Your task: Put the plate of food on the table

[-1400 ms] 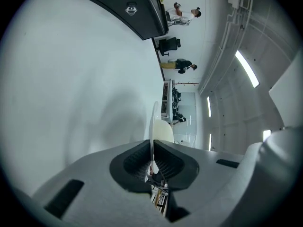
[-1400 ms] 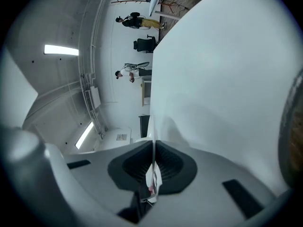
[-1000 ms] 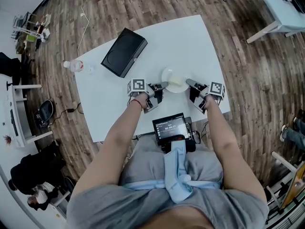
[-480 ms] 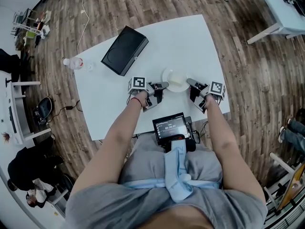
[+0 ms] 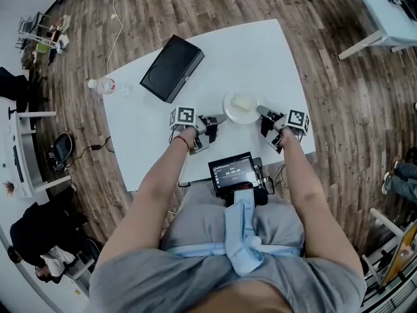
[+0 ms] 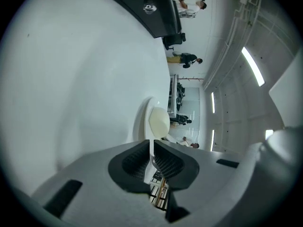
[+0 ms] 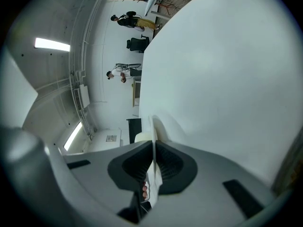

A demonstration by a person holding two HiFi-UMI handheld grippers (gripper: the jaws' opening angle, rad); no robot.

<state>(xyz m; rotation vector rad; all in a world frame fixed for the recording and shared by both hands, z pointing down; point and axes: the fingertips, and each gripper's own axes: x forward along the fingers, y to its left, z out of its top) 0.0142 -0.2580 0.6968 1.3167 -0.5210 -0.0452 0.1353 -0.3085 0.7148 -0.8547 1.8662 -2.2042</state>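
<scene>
In the head view, my left gripper [image 5: 220, 118] and right gripper [image 5: 260, 111] flank the white plate [image 5: 231, 113] above the near part of the white table [image 5: 260, 57]; a black box [image 5: 171, 68] lies farther off. In the left gripper view, my jaws pinch the plate's rim, with pale food [image 6: 158, 122] just beyond. In the right gripper view, my jaws clamp the opposite rim. I cannot tell whether the plate touches the table.

The plate [image 5: 233, 113] was round, white and shallow, carrying one pale cream lump of food [image 5: 243, 102] near its middle. It sat level over the white surface [image 5: 260, 57], near the person's edge. Its rim was pinched on opposite sides by the left tool [image 5: 220, 118] and the right tool [image 5: 260, 111]. Whether it touched the surface could not be told.
</scene>
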